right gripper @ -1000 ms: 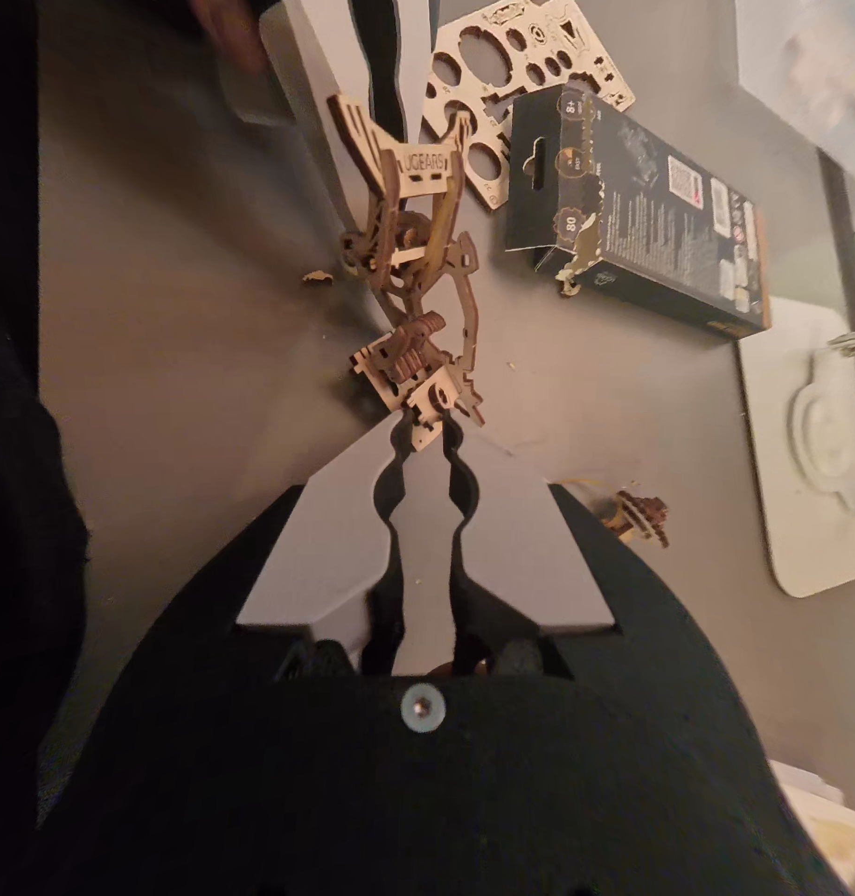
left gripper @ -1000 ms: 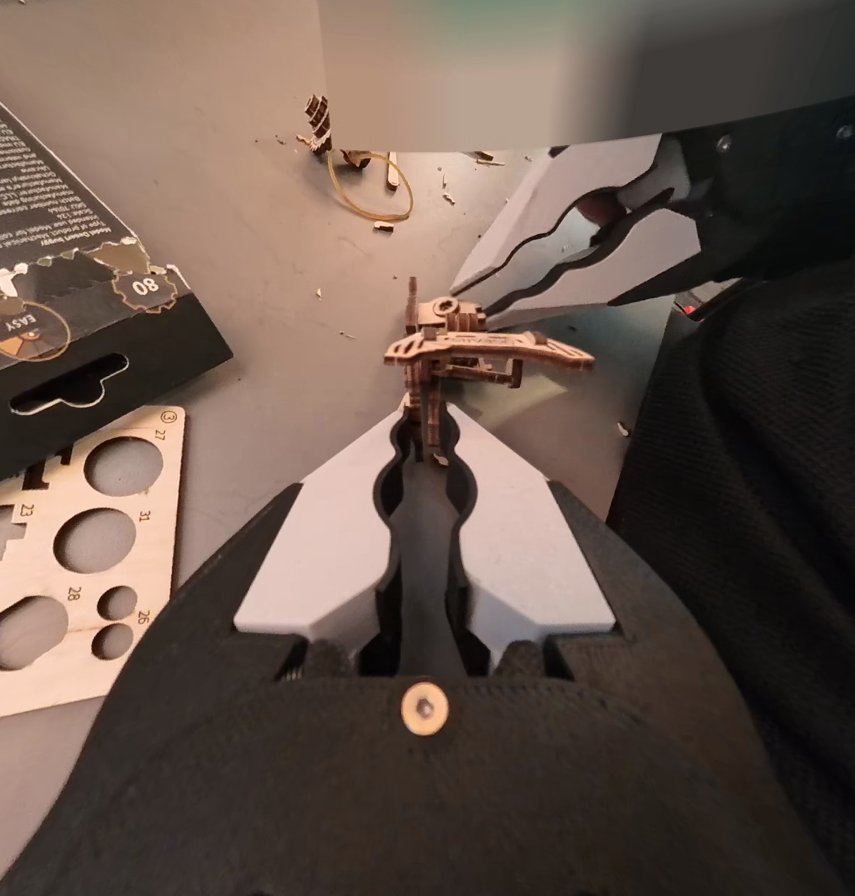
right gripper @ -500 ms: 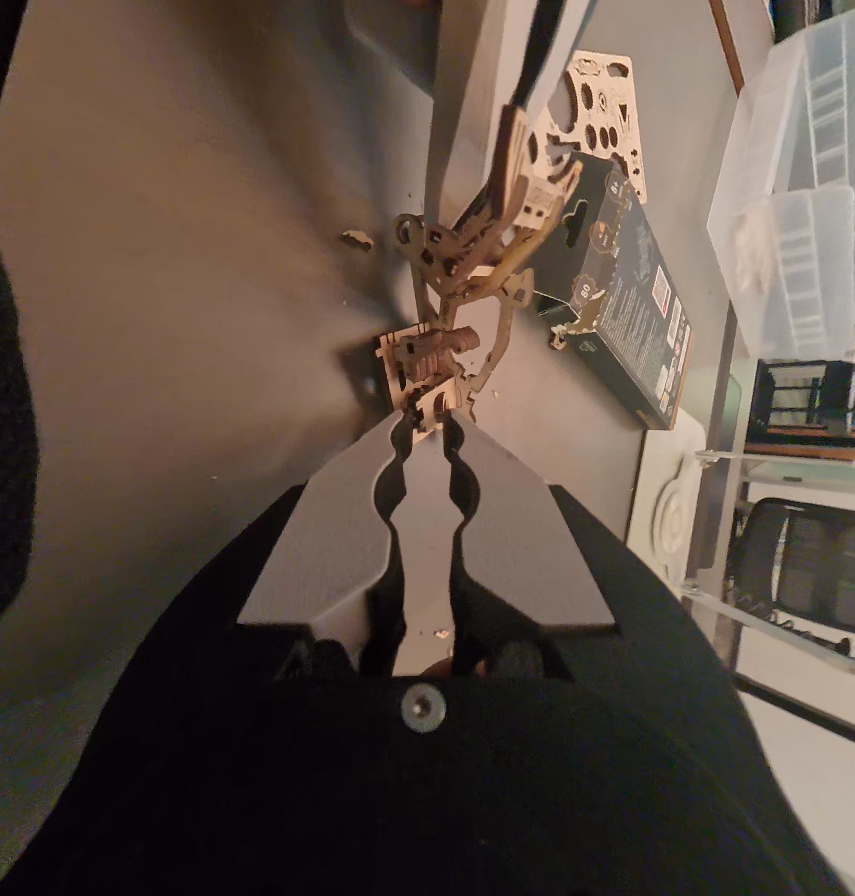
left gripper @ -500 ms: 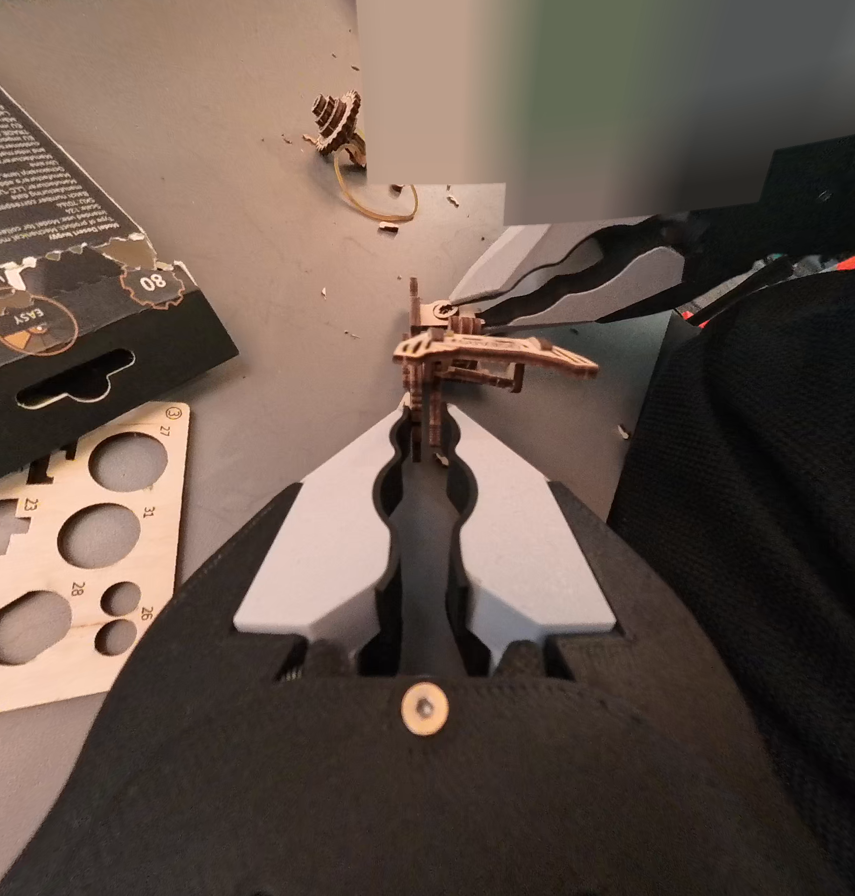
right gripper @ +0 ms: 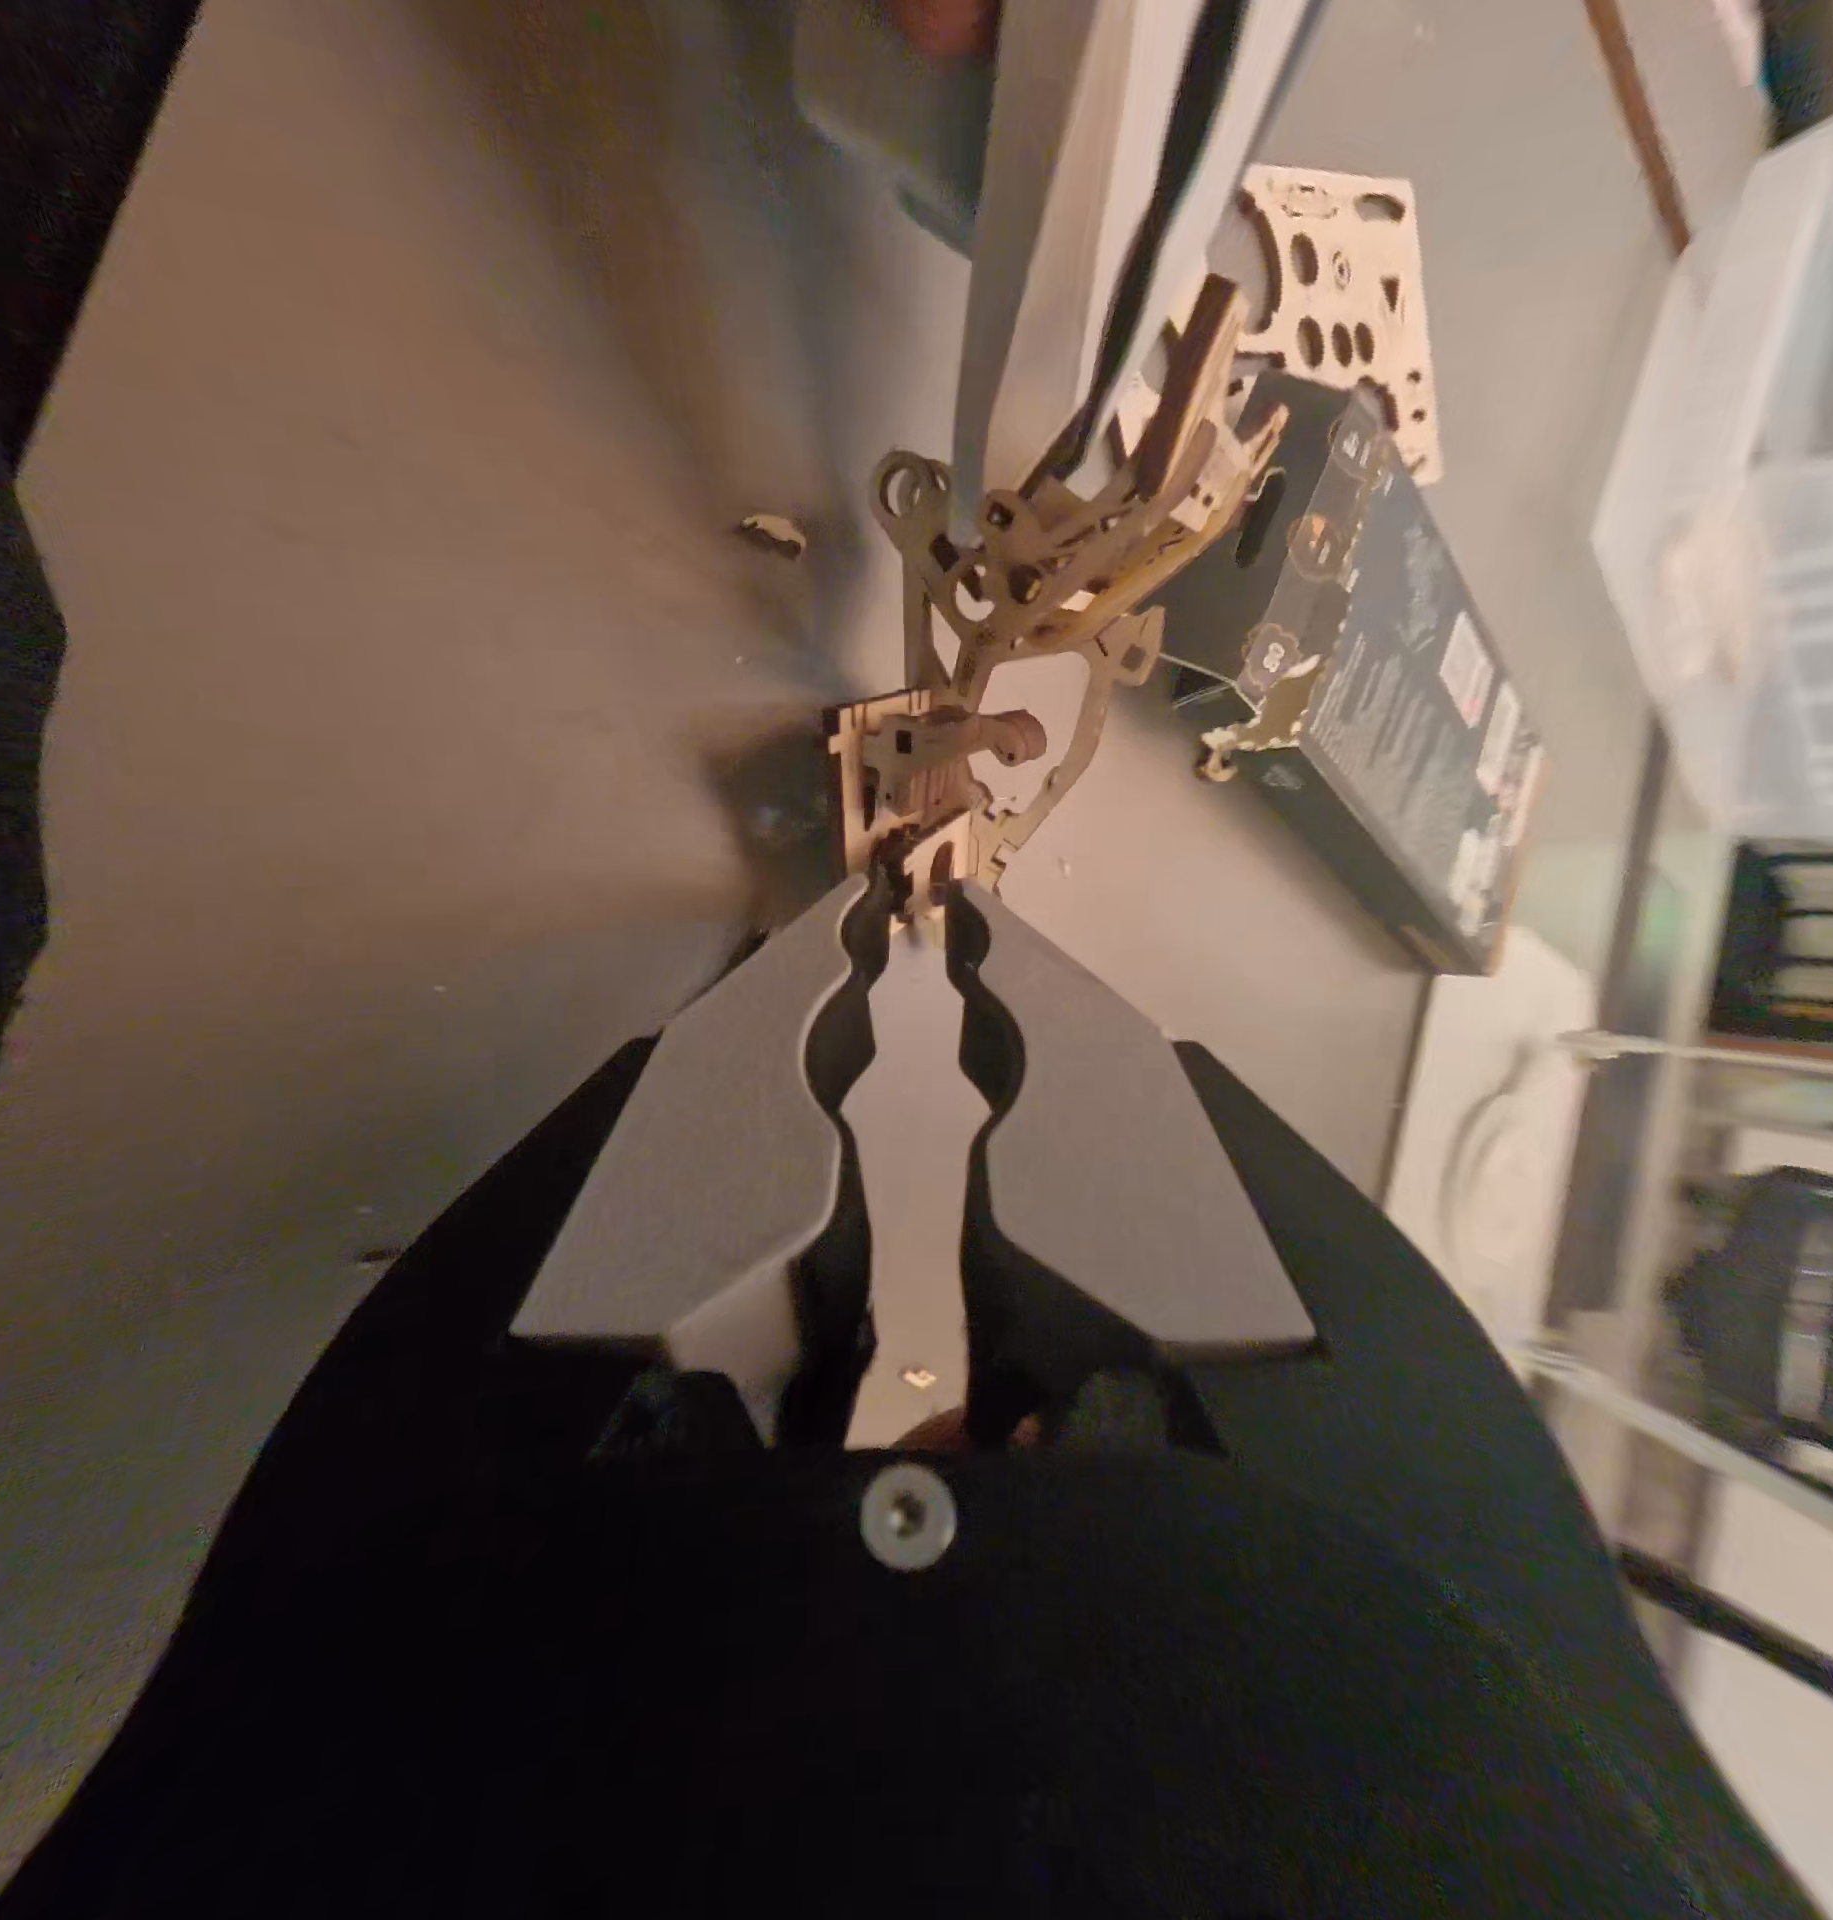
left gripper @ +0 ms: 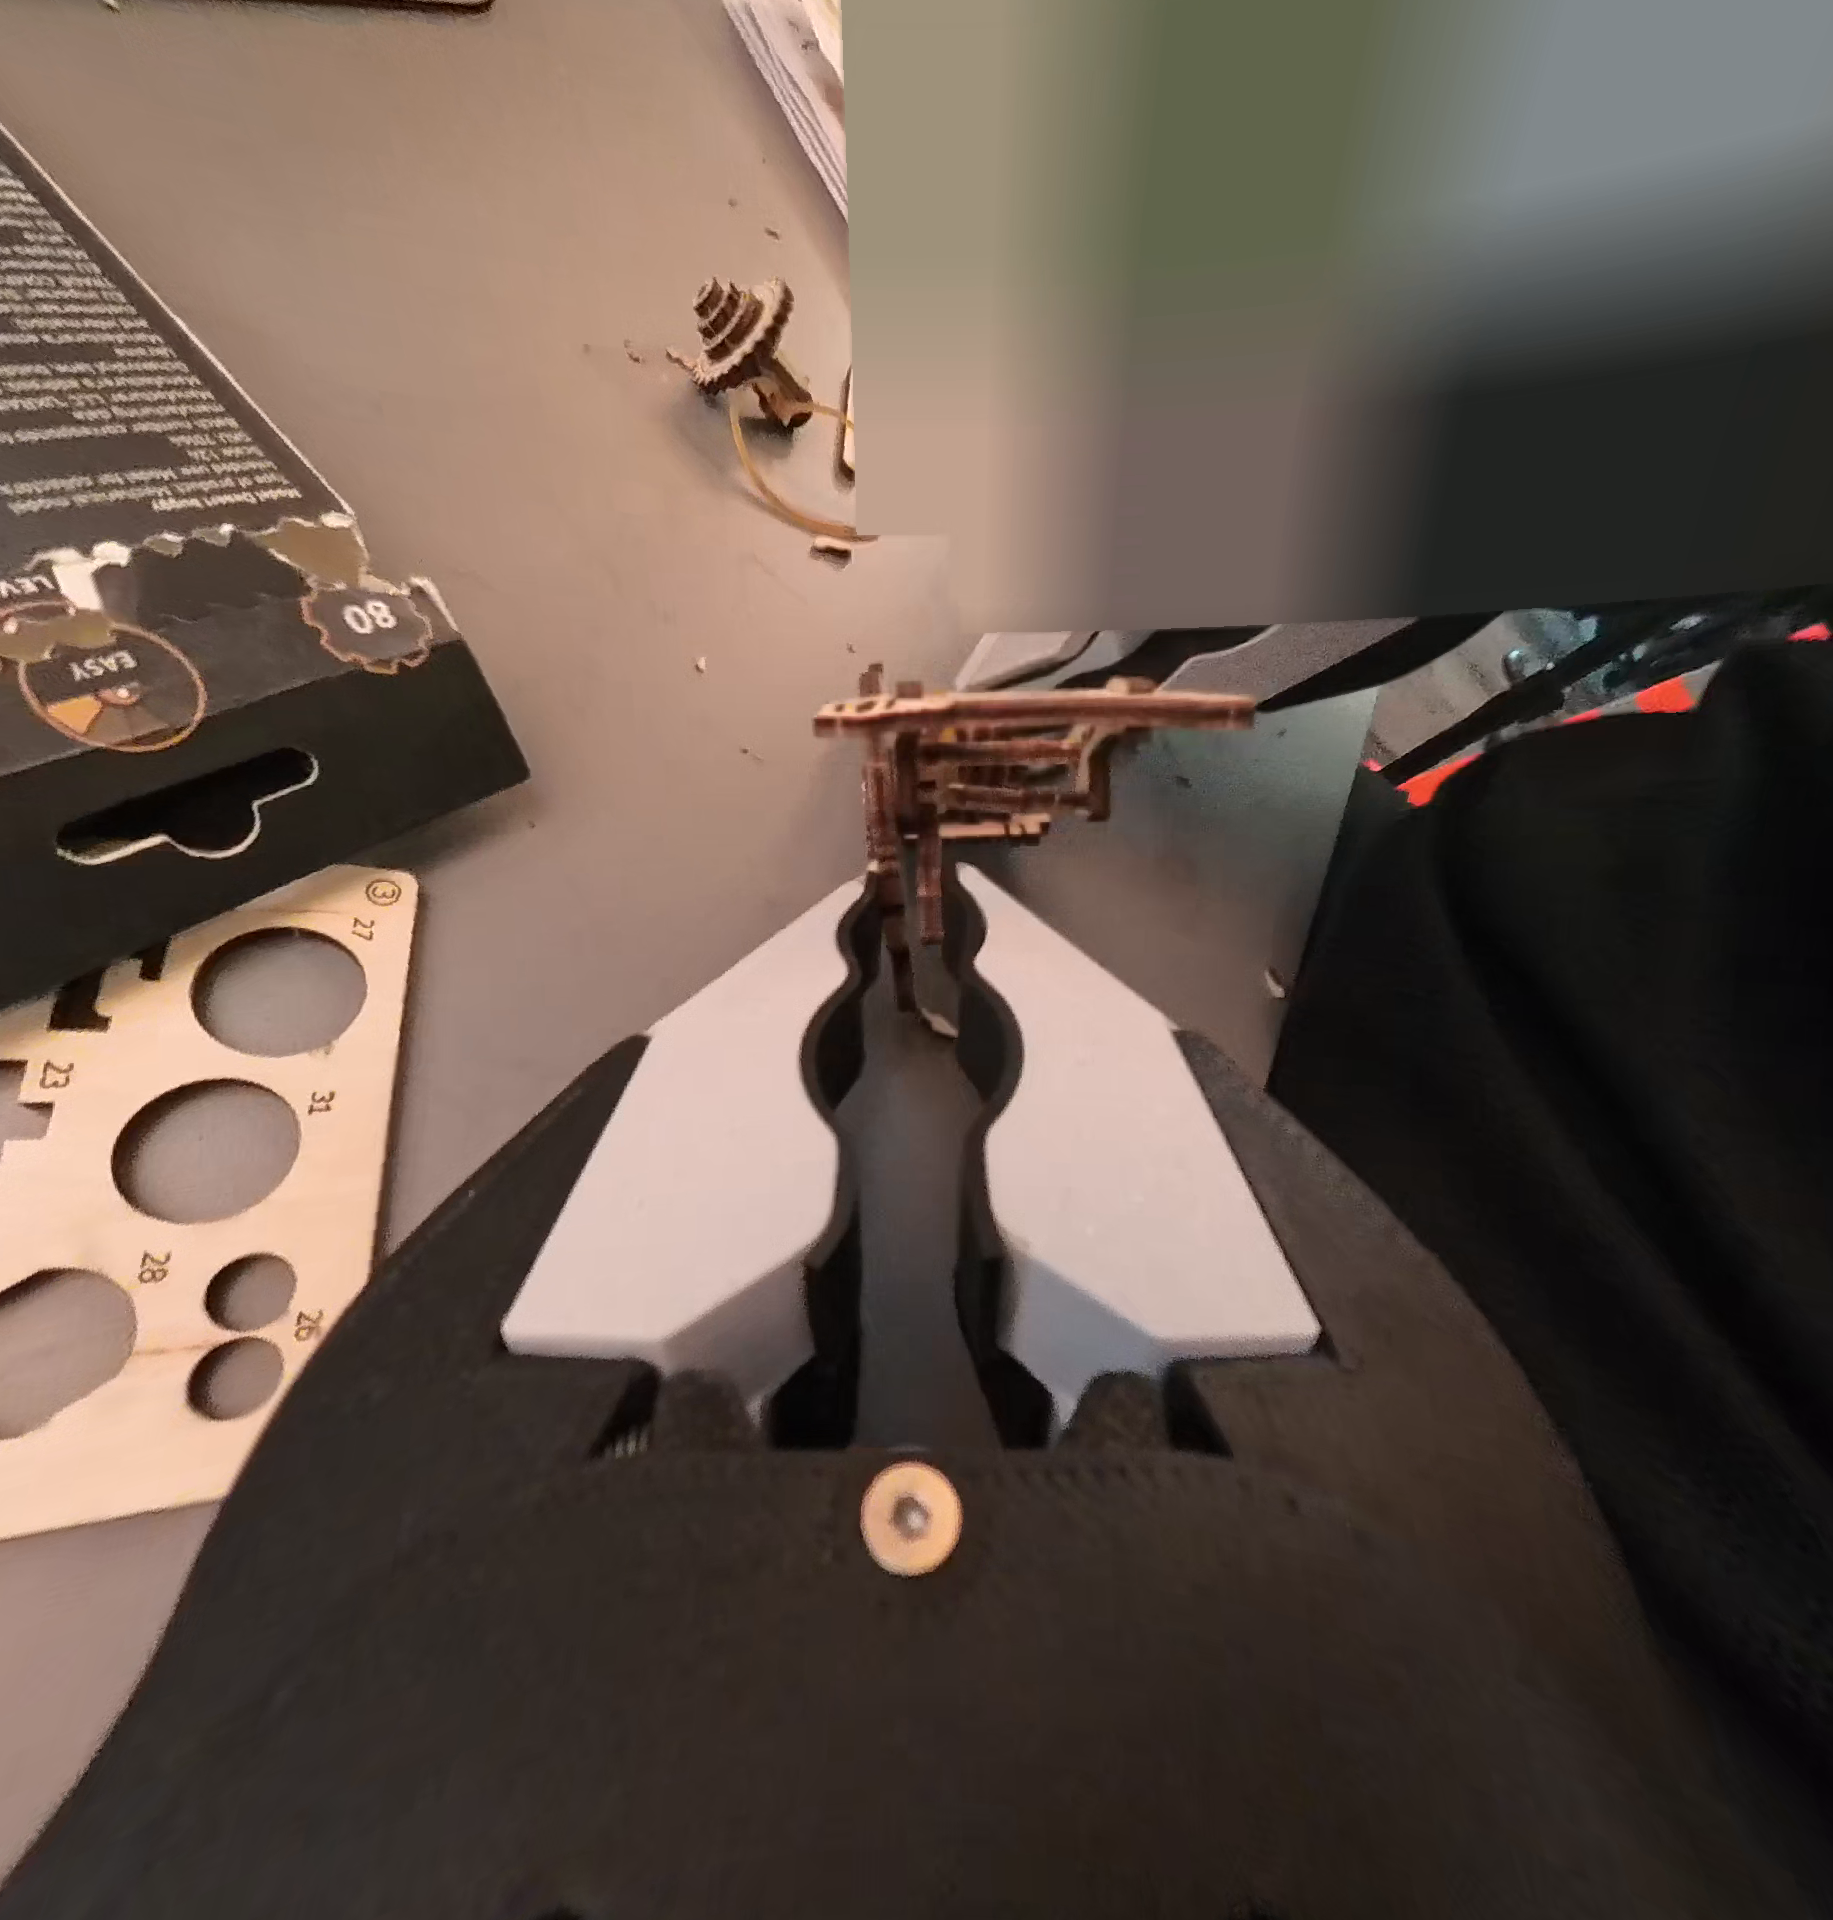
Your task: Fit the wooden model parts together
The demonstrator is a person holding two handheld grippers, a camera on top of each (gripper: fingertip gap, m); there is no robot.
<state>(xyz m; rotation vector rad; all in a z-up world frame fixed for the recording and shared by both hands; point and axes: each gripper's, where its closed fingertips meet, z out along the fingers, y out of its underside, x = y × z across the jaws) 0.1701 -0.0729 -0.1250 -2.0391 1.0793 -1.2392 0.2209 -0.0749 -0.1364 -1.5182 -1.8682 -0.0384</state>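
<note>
The wooden model (left gripper: 979,774) hangs above the grey table (left gripper: 538,312), held at both ends. The left gripper (left gripper: 917,899) is clamped on its lower strut, and the right gripper (right gripper: 907,894) pinches the small square block at its other end. Left of the model lies the black kit box (left gripper: 164,582), with a punched-out plywood sheet (left gripper: 164,1174) just beside it. Beyond the model sit a stacked wooden gear piece (left gripper: 740,332) and a rubber band (left gripper: 777,483).
</note>
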